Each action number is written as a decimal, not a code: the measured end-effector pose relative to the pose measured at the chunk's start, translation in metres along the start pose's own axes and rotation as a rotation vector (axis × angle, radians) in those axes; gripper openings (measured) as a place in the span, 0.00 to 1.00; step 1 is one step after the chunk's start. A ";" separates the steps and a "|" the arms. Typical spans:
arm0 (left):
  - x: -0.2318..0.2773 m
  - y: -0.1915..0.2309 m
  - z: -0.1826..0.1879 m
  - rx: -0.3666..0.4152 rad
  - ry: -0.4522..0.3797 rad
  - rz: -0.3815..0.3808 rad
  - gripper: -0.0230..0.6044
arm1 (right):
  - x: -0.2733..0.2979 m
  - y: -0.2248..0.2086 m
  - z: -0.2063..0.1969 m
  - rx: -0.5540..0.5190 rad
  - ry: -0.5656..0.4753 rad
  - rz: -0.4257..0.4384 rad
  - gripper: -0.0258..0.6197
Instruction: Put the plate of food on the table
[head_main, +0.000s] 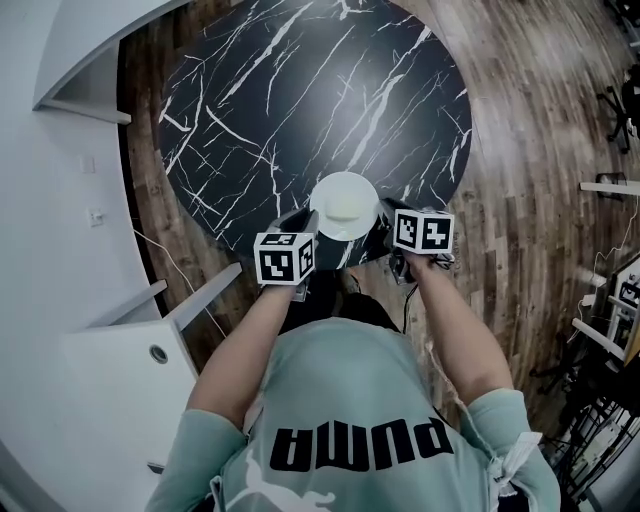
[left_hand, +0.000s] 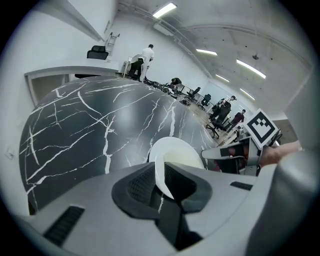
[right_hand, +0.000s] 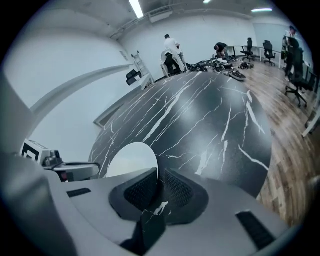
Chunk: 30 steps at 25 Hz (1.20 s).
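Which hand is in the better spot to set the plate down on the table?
Left, probably: the left gripper has its jaws deep over the plate rim, while the right gripper pinches only its very edge.

Head view: left gripper (head_main: 300, 230) & right gripper (head_main: 390, 222) jaw tips were hidden under their marker cubes (head_main: 285, 258), plate (head_main: 335, 188) near rim too. Food (head_main: 346, 208) was a pale blob, couldn't ID. Table (head_main: 300, 90) was cut off at top edge. Bkgd people (right_hand: 171, 50) were too small to make out.
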<state>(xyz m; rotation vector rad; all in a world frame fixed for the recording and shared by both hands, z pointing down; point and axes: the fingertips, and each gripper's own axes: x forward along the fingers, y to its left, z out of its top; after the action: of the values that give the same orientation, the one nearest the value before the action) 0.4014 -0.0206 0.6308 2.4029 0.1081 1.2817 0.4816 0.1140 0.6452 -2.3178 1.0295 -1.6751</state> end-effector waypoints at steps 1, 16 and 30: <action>-0.003 0.000 0.001 -0.001 -0.012 0.004 0.13 | -0.003 0.001 0.001 -0.025 -0.012 -0.002 0.10; -0.083 -0.055 0.003 0.039 -0.244 -0.002 0.05 | -0.091 0.092 0.008 -0.353 -0.279 0.084 0.05; -0.208 -0.118 -0.033 0.088 -0.527 0.118 0.05 | -0.191 0.163 -0.035 -0.561 -0.451 0.232 0.05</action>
<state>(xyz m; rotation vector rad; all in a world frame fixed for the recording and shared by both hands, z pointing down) 0.2703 0.0442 0.4390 2.7702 -0.1347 0.6602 0.3448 0.1082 0.4317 -2.5684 1.7236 -0.7828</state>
